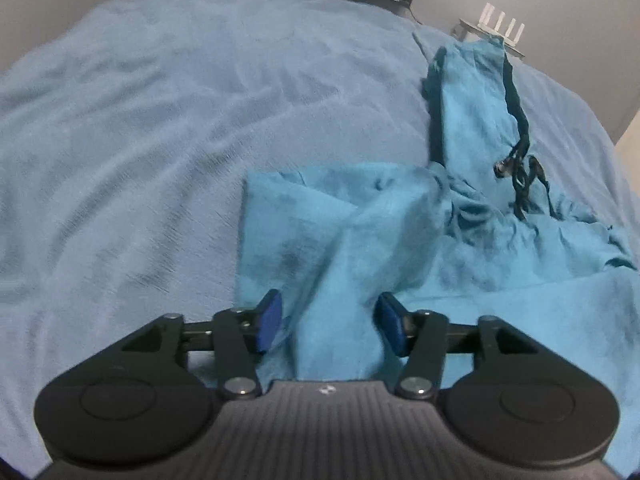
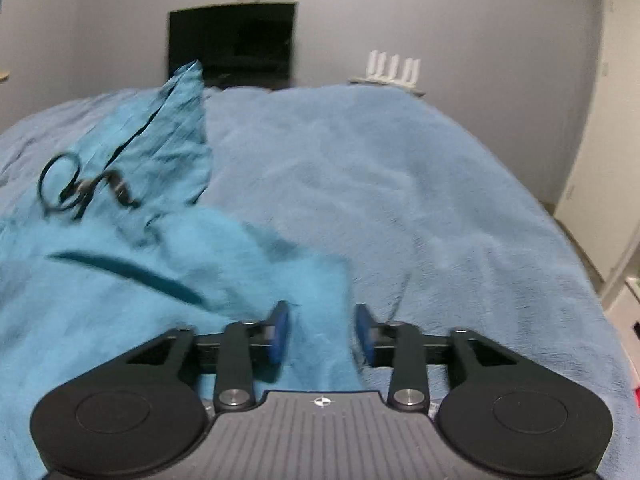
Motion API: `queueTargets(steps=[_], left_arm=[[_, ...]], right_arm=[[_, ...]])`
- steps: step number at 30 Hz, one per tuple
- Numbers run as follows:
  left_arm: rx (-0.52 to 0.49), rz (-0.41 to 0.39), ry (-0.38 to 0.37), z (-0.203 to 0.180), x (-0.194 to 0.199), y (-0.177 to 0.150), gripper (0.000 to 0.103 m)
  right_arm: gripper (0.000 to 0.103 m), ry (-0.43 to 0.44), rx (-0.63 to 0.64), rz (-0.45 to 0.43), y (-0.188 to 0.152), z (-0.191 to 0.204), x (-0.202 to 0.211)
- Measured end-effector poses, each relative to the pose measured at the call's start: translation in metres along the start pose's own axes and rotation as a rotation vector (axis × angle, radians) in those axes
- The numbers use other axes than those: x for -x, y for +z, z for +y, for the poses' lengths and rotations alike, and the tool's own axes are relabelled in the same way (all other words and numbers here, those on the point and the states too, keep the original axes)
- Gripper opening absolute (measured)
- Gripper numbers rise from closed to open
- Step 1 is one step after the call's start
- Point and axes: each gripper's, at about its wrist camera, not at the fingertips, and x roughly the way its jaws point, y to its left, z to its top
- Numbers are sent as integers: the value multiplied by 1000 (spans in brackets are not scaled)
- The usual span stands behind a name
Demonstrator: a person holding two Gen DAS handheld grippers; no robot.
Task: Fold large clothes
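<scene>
At six o'clock, left gripper (image 1: 329, 322) and right gripper (image 2: 322, 334) stood open astride the crumpled turquoise cloth garment (image 1: 360, 240); closing blind risked bunching extra layers or snagging the black drawstring (image 1: 520, 152).

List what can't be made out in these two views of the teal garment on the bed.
- Teal garment: type and full outline unclear; left wrist view's right edge and tongs body cut it off.
- Black drawstring: smeared by motion blur in the right wrist view.
- Right tongs: open, but blur hides whether the pads touch the cloth.
- White pronged item: too small.
</scene>
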Motion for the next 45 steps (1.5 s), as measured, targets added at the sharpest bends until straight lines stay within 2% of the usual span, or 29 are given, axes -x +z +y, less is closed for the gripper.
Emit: queueTargets(steps=[2,5,7,9,12,14,16,18,19,22,25,26,28,30,33,37,38,41,42,43,45], left_arm=[[-31,-65,32,-7,22,2,55],[-94,-203,49,-23,59,7,55],[-96,-273,6,-36,79,10,60],[-140,-285,-61,-56,84,8,65],[-210,-192,-134,-87,62,-3,65],[-262,-131,-112,-104,38,-18,65],[-315,-52,-58,-111,14,-32,65],[-366,90,-85,-110,-10,-46,65],[-401,124,-101,-109,-15,-53,65],[-490,147,-109,-112,-10,-65,65],[-472,149,-132,-106,-5,-59,65],[-459,132,-133,-103,-1,-58,65],[-427,46,-122,-99,14,-56,65],[-391,-40,-104,-90,28,-49,65],[-296,-128,-72,-71,41,-35,65],[-200,-163,49,-48,27,-28,65],[-193,-174,102,-45,19,-29,65],[-146,-158,183,-31,-4,-32,65],[-132,-142,206,-26,-11,-31,72],[-109,-126,209,-21,-17,-31,79],[-60,-123,193,-11,-18,-30,81]], right_arm=[[57,-13,-16,-49,9,-1,13],[61,56,-38,-155,21,3,44],[68,149,-15,-194,27,17,60],[69,248,51,-183,29,41,66],[67,364,165,-145,18,83,61],[65,399,235,-92,7,104,53],[66,397,301,-23,-7,120,39],[66,387,376,63,-24,129,31],[66,399,391,96,-34,128,33],[66,408,448,152,-58,127,47],[66,412,442,162,-54,125,57],[68,424,417,136,-48,122,60],[70,429,362,42,-37,109,72],[72,381,320,-57,-26,104,76],[72,318,257,-112,-12,94,71],[70,270,126,-9,-11,79,32],[69,245,128,2,-15,76,25],[68,144,133,0,-23,69,4],[68,140,86,5,-22,61,-1],[69,144,43,16,-21,55,-5],[69,140,-33,42,-21,41,-11]])
